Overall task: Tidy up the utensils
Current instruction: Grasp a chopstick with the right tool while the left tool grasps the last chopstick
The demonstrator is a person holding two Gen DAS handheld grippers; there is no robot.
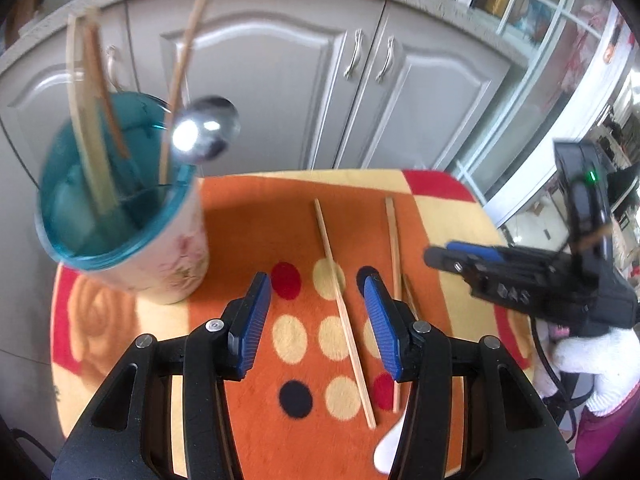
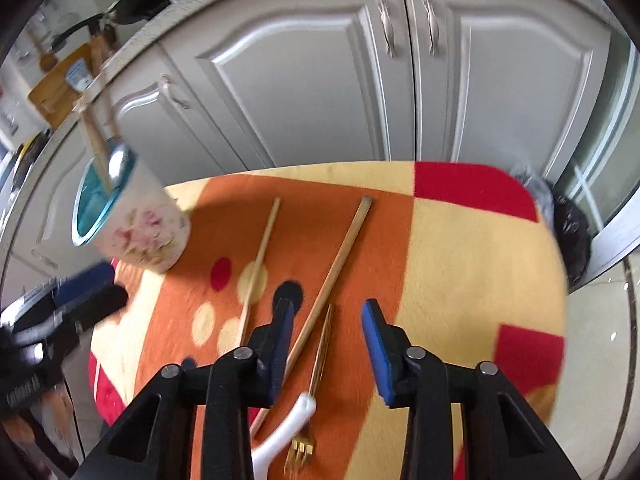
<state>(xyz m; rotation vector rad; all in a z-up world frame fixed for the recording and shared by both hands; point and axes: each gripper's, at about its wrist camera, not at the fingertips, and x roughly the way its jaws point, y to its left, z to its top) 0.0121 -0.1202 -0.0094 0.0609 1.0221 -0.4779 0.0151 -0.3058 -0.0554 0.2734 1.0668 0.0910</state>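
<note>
A floral cup [image 1: 172,264] with a teal inside holds several wooden chopsticks and a metal spoon [image 1: 206,132]; it stands at the table's left, also in the right wrist view as the cup [image 2: 140,228]. My left gripper [image 1: 318,320] is open above a pale chopstick [image 1: 340,304] lying on the cloth. My right gripper [image 2: 330,340] is open over a darker chopstick [image 2: 340,264] and a gold fork [image 2: 318,376], touching neither. A white utensil [image 2: 288,428] lies by the fork's tines. The pale chopstick [image 2: 260,264] lies left of them.
The small table has an orange, yellow and red cloth [image 2: 460,264] with dots. Grey cabinet doors [image 2: 320,80] stand close behind it. A black bag [image 2: 568,224] sits off the table's right edge. A white-gloved hand [image 1: 580,360] holds the right gripper [image 1: 444,254].
</note>
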